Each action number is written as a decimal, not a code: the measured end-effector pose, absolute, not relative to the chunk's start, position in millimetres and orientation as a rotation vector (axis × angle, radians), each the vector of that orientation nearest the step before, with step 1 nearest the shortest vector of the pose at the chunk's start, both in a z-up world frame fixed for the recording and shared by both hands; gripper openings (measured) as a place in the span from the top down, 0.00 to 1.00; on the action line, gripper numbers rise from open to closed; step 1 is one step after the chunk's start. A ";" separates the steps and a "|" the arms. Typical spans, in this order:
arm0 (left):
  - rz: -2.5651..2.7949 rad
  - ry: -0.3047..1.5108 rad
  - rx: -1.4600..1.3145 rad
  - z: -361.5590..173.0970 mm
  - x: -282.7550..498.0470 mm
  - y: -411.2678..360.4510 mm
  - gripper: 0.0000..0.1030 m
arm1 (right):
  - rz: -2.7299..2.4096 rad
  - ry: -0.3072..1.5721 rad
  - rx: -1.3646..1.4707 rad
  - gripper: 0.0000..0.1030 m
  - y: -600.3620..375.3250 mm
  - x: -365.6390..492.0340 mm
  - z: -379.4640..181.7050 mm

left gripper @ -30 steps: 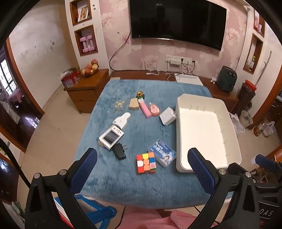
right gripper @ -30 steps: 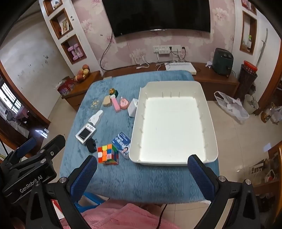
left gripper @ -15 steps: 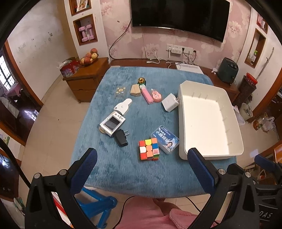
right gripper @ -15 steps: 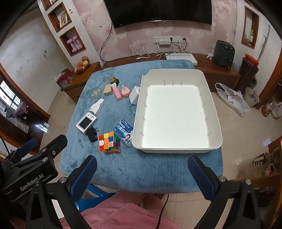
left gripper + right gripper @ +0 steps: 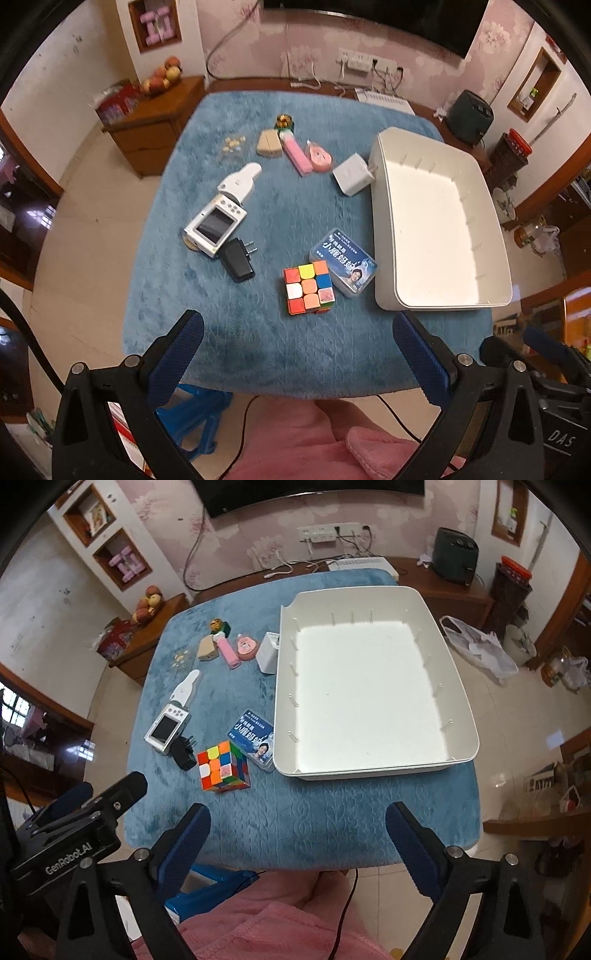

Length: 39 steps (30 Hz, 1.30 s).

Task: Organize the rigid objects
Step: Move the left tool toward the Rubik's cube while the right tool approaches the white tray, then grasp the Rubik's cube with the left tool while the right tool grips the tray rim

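Two black plastic grippers carry ribbed blue finger pads (image 5: 177, 354) and silver screws. The left gripper (image 5: 79, 834) bears white "GenRobot.AI" lettering. The person wears fuzzy pink clothing (image 5: 266, 926).

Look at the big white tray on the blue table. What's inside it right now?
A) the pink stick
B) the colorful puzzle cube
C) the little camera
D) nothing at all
D: the white tray shows only its bare floor, while the puzzle cube, the camera and the pink stick all lie outside it on the blue table cover.
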<state>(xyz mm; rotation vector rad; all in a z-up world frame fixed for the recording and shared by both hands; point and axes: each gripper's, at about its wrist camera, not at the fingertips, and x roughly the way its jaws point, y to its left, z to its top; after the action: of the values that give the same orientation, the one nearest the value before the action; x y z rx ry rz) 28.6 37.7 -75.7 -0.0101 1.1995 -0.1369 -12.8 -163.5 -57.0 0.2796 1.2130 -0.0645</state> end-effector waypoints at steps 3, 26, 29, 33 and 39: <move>-0.170 1.229 -0.032 -80.0 40.9 39.8 0.01 | -0.088 1.212 0.273 0.07 -161.1 -7.1 -54.1; -0.003 1.642 -0.178 -167.0 114.6 40.0 0.03 | -0.229 1.239 0.486 0.22 -255.4 27.7 -72.9; 0.071 1.655 -0.223 -175.9 114.3 36.7 0.03 | -0.206 1.262 0.489 0.24 -280.4 38.2 -78.0; 0.147 1.676 -0.292 -190.6 110.4 34.2 0.03 | -0.182 1.295 0.484 0.28 -311.3 51.9 -89.1; 0.266 1.671 -0.316 -209.4 101.9 29.4 0.03 | -0.129 1.381 0.536 0.34 -347.8 62.4 -114.6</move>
<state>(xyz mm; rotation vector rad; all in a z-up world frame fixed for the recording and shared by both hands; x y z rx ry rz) 101.9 29.4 -209.4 -0.3164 1.6714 0.2659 62.4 -347.8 -114.6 0.5356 1.3807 -0.1286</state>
